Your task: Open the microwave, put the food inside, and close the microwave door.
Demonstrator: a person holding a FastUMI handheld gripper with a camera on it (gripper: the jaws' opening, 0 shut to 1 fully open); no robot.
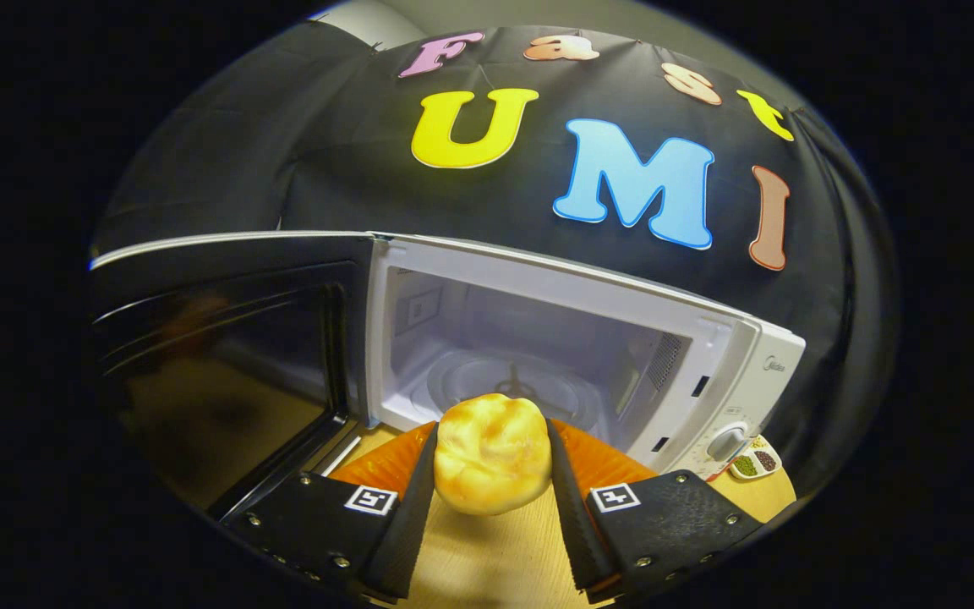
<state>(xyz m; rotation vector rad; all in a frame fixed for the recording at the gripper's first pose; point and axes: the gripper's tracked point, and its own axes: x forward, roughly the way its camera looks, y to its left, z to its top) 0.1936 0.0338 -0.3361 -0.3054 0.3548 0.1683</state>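
Observation:
A round golden bread roll is held between my two fingers, and my gripper is shut on it, lifted a little above an orange plate on the wooden table. Just beyond the roll stands a white microwave with its door swung wide open to the left. Its white cavity shows a glass turntable with nothing on it.
The microwave's control panel with a knob is at the right of the cavity. A small white dish with green and dark contents sits by the panel. Light wooden tabletop lies under my fingers.

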